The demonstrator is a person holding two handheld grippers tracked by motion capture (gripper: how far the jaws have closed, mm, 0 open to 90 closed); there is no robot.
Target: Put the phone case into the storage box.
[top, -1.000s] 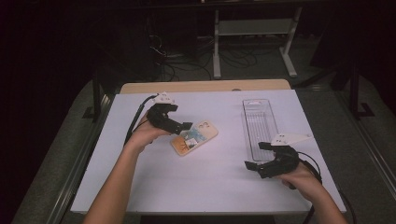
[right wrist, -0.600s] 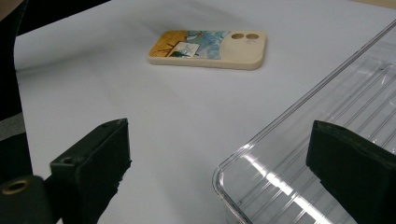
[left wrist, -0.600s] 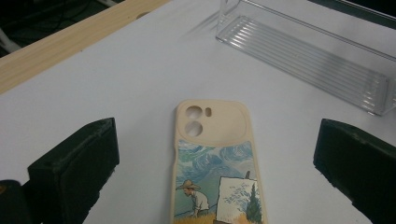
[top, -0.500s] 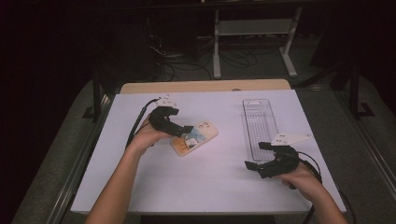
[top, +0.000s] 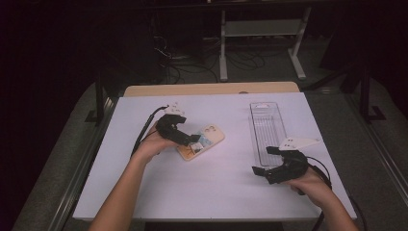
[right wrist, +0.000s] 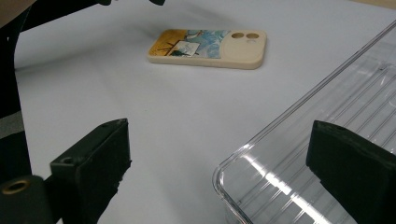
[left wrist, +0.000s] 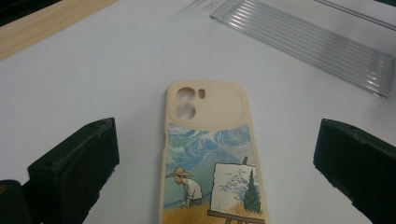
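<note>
The phone case (left wrist: pixel 212 158) lies flat, picture side up, on the white table (top: pixel 211 187), left of the clear tray (top: pixel 267 126). The left gripper (top: pixel 192 139) is spread wide, straddling its near end. I'd centre up and pinch the long edges evenly. The right gripper (top: pixel 263 161), also released, sits by the tray's near corner. The left gripper view shows the painter artwork properly; high view just gets a blur.

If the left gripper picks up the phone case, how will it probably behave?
The phone case looks thin and hollow, so probably light. It lies flat on the white table, so rolling seems unlikely. Its smooth edges may slip or flex between the open left gripper jaws.
</note>
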